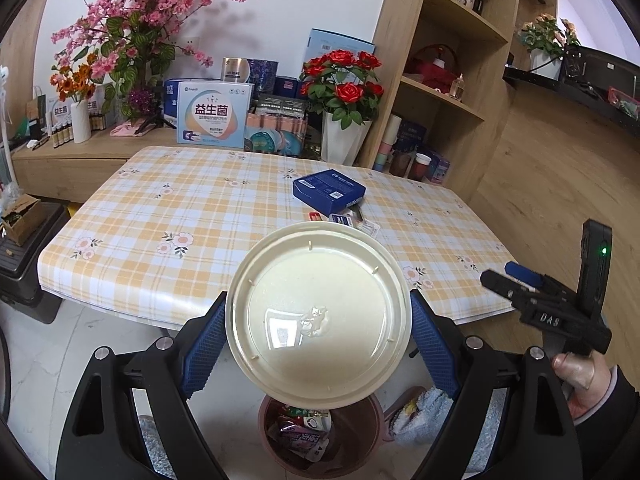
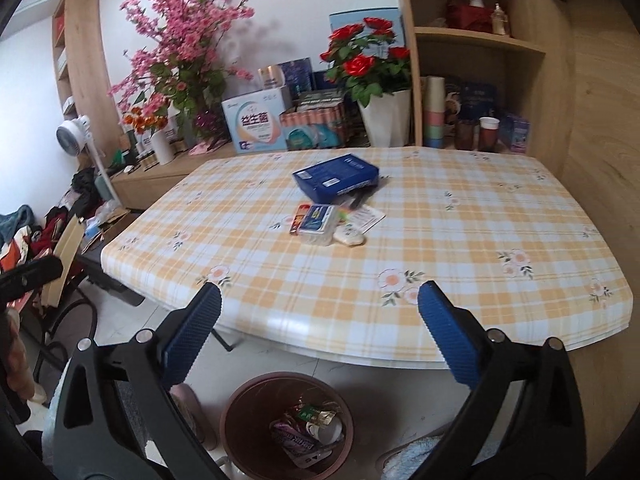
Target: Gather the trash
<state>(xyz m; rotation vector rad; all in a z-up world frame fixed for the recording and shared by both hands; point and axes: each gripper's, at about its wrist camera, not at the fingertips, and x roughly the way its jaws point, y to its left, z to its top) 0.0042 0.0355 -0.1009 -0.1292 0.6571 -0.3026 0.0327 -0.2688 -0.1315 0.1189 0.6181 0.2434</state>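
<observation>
I had the left gripper (image 1: 318, 344) clamped on a round cream plastic lid (image 1: 318, 316), held above the brown trash bin (image 1: 320, 440) on the floor by the counter's (image 2: 400, 240) near edge. The right gripper (image 2: 320, 340) hung empty, jaws wide apart. I judged the drop was in hand; next I needed to release, then fetch the wrappers (image 2: 328, 224) mid-counter.

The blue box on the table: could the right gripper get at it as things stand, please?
Probably yes. The right gripper is open and empty, facing the blue box across bare tablecloth; only a small litter pile lies just before it.
</observation>
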